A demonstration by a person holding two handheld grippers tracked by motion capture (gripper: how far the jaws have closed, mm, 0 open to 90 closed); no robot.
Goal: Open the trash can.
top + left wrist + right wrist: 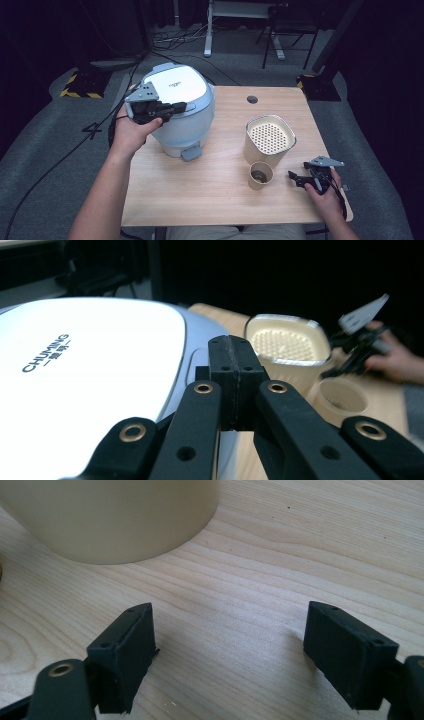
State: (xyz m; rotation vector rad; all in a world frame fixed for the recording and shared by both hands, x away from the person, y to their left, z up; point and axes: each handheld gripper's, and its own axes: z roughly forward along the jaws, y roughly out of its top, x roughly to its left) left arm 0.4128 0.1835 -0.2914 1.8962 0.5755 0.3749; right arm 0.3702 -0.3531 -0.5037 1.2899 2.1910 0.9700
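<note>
A white and pale blue rice cooker (180,107) stands on the left half of the wooden table (220,200), lid down. My left gripper (180,106) hovers at the lid's left side, pointing right. In the left gripper view its jaws (234,365) are pressed together with nothing between them, just above the lid (90,370). A cream container with a perforated top (270,137) stands right of centre, with a small cream cup (261,175) in front of it. My right gripper (296,178) rests low by the cup, jaws wide apart (230,645) over bare wood, the container's base (115,515) ahead.
A grey-blue latch tab (191,151) sticks out at the cooker's front. A round cable hole (252,99) sits near the table's far edge. Cables (75,145) run over the grey floor at left. Desk legs and a chair (285,35) stand beyond the table.
</note>
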